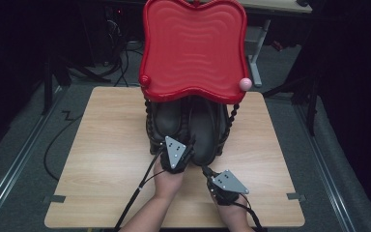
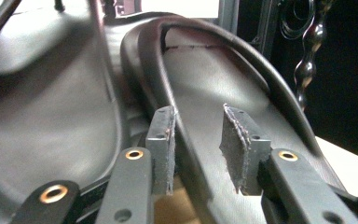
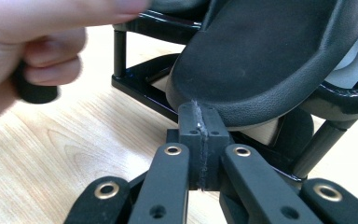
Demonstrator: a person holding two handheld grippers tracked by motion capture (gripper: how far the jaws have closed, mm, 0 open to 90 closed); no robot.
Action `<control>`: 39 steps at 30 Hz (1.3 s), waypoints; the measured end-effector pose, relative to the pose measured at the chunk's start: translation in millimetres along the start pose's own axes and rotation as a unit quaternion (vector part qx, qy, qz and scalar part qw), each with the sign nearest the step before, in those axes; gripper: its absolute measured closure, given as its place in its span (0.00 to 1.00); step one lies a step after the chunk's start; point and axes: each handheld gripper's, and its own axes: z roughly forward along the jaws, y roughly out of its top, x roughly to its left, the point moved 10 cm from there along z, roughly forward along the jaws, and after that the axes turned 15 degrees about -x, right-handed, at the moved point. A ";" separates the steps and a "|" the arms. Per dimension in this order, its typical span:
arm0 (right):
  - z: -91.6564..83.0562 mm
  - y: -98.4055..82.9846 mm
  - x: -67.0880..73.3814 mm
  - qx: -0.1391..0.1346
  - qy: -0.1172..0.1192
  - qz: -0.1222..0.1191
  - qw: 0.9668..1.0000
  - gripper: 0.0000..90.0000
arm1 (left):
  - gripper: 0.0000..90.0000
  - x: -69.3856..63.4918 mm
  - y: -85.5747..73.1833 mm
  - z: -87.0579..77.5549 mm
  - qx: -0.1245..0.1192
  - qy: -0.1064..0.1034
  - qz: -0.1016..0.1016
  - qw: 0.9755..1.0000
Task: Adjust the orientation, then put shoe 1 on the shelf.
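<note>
Straddling the rim of a black shoe (image 2: 223, 79), the left gripper (image 2: 200, 144) stands at the near end of a low black rack (image 3: 140, 79) on the wooden table (image 1: 101, 159), beneath a red tray (image 1: 193, 48). Two shoes lie side by side on the rack, long axes running away from the person; the right-hand shoe of the pair (image 1: 204, 133) is the one addressed. Its heel edge lies between the jaws, which are partly spread, one pad outside the rim and one inside, neither clearly pressing (no grip yet, by appearance). The left gripper is the nearer. The right gripper (image 3: 200, 135), jaws pressed together and empty, rests just before the rack's base.
</note>
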 end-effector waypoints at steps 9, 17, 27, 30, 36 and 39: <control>9.3 3.2 2.1 -0.003 0.002 0.006 1.000 1.00 | 0.67 16.6 -4.9 -50.5 0.025 -0.026 0.033 0.999; 17.8 6.2 2.9 -0.005 0.002 0.008 1.000 1.00 | 0.64 37.0 -31.7 -104.6 0.065 -0.042 0.069 0.995; 32.8 15.2 -0.1 -0.008 -0.006 0.011 1.000 1.00 | 0.57 63.6 -45.1 -111.4 0.076 -0.017 0.053 0.996; 37.6 17.4 -3.9 -0.010 -0.012 0.012 1.000 1.00 | 0.57 64.4 -45.1 -111.2 0.075 -0.016 0.045 0.996; 46.6 22.7 -13.6 -0.016 -0.026 0.018 0.999 1.00 | 0.56 64.6 -41.1 -111.2 0.069 -0.014 0.039 0.997; 50.8 24.5 -16.9 -0.017 -0.031 0.019 0.999 1.00 | 0.56 64.3 -41.4 -111.1 0.070 -0.014 0.037 0.997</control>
